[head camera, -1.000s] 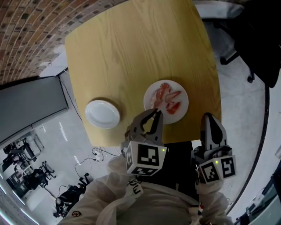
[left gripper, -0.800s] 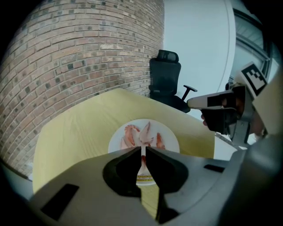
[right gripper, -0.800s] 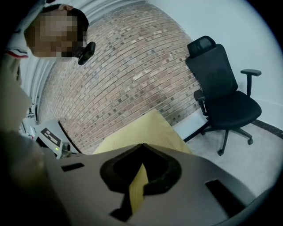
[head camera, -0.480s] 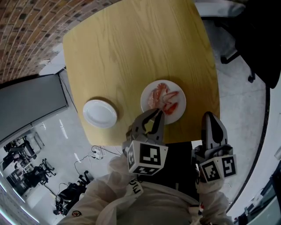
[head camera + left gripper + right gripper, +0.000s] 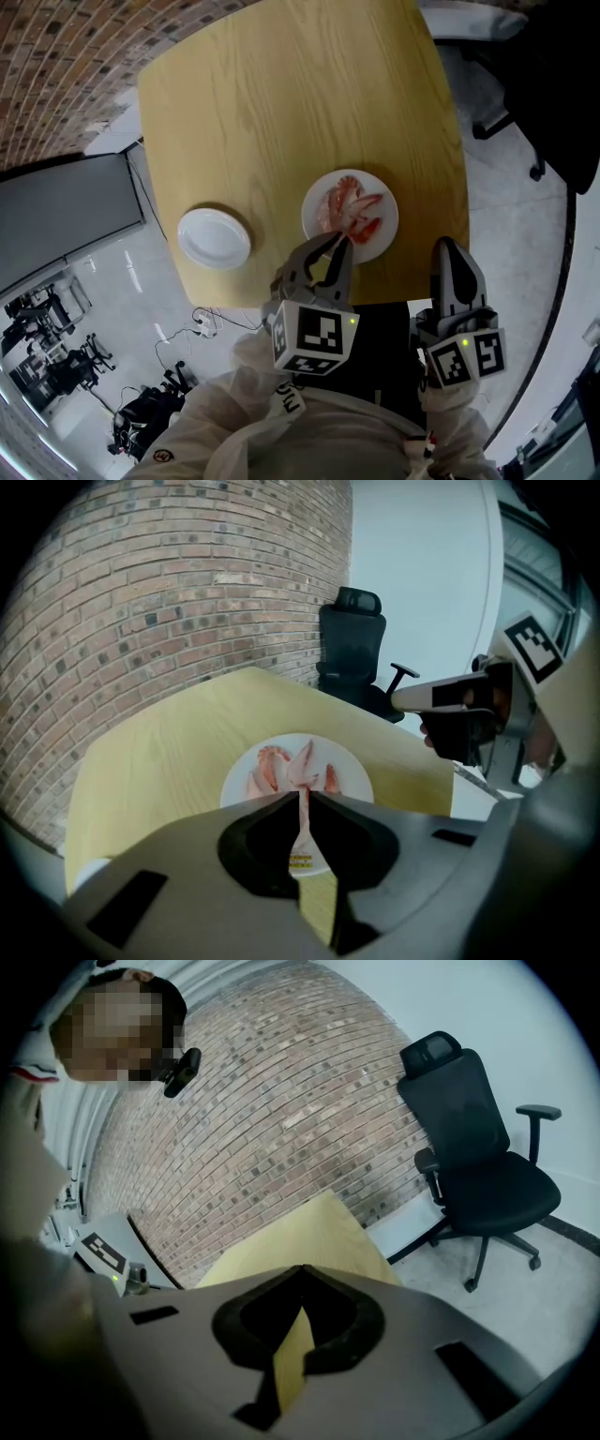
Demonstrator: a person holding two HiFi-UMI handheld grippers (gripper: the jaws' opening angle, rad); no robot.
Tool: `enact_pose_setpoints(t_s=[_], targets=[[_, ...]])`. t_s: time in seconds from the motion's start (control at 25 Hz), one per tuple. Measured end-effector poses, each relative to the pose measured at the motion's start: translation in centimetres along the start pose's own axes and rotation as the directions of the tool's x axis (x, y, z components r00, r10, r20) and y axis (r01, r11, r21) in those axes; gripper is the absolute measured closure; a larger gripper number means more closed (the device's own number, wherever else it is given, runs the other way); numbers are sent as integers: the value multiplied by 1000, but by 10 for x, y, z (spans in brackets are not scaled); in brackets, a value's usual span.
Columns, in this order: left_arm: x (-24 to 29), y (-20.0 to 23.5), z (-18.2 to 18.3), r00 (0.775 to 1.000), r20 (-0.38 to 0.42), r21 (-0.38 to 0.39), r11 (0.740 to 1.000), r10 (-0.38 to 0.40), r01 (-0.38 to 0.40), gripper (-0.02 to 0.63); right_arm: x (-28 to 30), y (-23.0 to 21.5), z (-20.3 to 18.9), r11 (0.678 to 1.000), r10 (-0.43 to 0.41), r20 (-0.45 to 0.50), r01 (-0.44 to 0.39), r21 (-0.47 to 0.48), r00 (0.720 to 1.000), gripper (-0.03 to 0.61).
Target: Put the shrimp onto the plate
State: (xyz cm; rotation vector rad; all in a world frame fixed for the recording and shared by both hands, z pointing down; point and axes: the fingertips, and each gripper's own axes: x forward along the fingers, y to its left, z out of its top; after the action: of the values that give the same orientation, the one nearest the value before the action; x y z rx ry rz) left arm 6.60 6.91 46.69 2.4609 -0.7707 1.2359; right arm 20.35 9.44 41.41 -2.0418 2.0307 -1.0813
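Note:
A white plate (image 5: 382,204) near the table's front edge carries several pink shrimp (image 5: 339,199). My left gripper (image 5: 336,240) hangs over that plate's near rim. Its jaws are nearly together, and in the left gripper view (image 5: 301,795) a thin shrimp (image 5: 302,763) is pinched between the tips, its tail standing up above them over the plate (image 5: 354,772). A second white plate (image 5: 215,238), empty, lies to the left. My right gripper (image 5: 451,249) is held off the table's front right edge, shut and empty (image 5: 300,1270).
The wooden table (image 5: 281,94) has rounded corners. A brick wall lies beyond it. A black office chair (image 5: 478,1147) stands on the floor to the right. A grey panel and cables lie on the floor at the left.
The view shifts slightly. Both grippers keep their places and the left grip stays the same.

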Motion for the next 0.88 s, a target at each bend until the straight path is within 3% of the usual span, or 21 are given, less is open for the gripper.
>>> enact_pose_setpoints(t_s=[0.48,0.88], targets=[[-26,23,-6,996,69,-72,996,53,-48,575,3,27,-6,998,35,-13,-36,-42,999,554],[-94,77,-9,971,197,-148,983,135,-106,580,2,106,9,989,78,2,-77,-130,997,554]])
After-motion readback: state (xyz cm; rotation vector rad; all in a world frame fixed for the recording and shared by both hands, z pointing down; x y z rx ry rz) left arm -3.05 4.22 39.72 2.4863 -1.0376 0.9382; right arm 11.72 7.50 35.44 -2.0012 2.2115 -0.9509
